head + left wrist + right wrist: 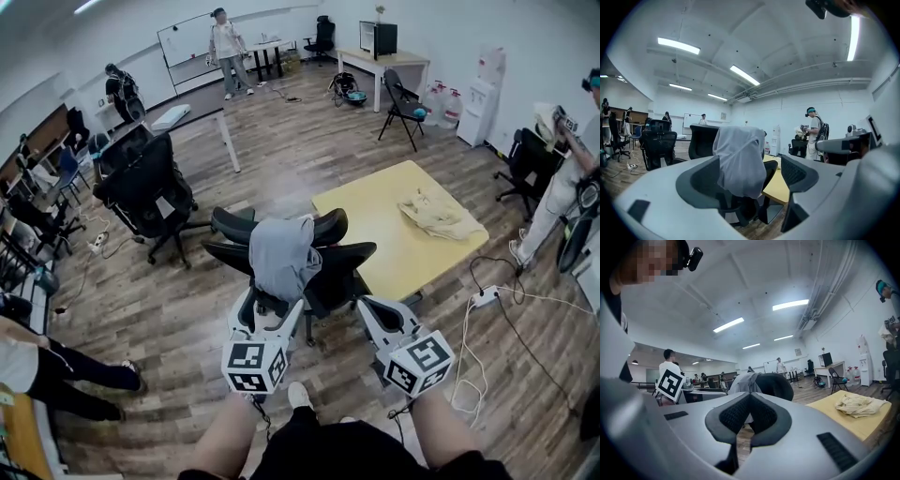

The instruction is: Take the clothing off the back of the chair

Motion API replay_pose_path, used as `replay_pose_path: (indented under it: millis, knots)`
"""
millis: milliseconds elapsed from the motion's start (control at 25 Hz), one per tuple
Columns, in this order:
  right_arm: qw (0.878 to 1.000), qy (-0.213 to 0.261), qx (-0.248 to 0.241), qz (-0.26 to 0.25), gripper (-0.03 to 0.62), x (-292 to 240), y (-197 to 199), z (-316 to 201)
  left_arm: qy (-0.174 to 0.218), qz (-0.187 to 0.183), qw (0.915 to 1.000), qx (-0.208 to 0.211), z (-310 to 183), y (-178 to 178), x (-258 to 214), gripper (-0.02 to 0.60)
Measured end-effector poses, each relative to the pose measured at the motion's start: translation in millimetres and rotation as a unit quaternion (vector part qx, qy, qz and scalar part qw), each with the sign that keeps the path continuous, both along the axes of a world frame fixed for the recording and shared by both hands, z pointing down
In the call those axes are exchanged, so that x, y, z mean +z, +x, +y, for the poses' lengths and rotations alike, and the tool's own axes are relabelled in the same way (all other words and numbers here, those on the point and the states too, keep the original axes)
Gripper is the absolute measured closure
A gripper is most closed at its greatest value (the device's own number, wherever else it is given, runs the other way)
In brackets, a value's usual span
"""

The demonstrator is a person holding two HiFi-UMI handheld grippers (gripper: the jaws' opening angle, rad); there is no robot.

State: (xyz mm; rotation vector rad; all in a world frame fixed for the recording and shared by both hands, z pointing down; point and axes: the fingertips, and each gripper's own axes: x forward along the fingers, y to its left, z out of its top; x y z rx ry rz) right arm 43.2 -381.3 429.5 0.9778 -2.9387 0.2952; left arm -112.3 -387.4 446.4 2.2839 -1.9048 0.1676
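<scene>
A grey garment (281,253) hangs over the headrest and back of a black office chair (333,267) in front of me. My left gripper (272,311) stands open just short of the garment's lower hem. In the left gripper view the garment (738,159) fills the gap ahead of the left gripper (747,180), and the pads do not press on it. My right gripper (367,307) is shut and empty at the chair's right side. In the right gripper view, the right gripper (750,416) has its jaws together, with the garment (743,380) and chair headrest (776,386) beyond.
A yellow table (394,234) stands right behind the chair, with a beige cloth (439,214) on it. Another black chair (145,192) is at the left. A power strip with cables (486,297) lies on the wooden floor at the right. People stand around the room's edges.
</scene>
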Motion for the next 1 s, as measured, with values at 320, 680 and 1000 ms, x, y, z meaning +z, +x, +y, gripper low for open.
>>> replay_pose_path:
  millis: [320, 680, 1000]
  knots:
    - [1.000, -0.010, 0.020, 0.006, 0.582, 9, -1, -19, -0.017, -0.006, 0.9998, 0.005, -37, -10, 15, 0.170]
    - [0.999, -0.017, 0.039, 0.006, 0.582, 13, 7, -37, -0.033, -0.007, 0.9994, 0.007, -68, -12, 26, 0.169]
    - [0.999, -0.021, 0.046, 0.003, 0.582, 14, 16, -41, -0.043, -0.003, 0.9990, 0.003, -74, -11, 28, 0.192]
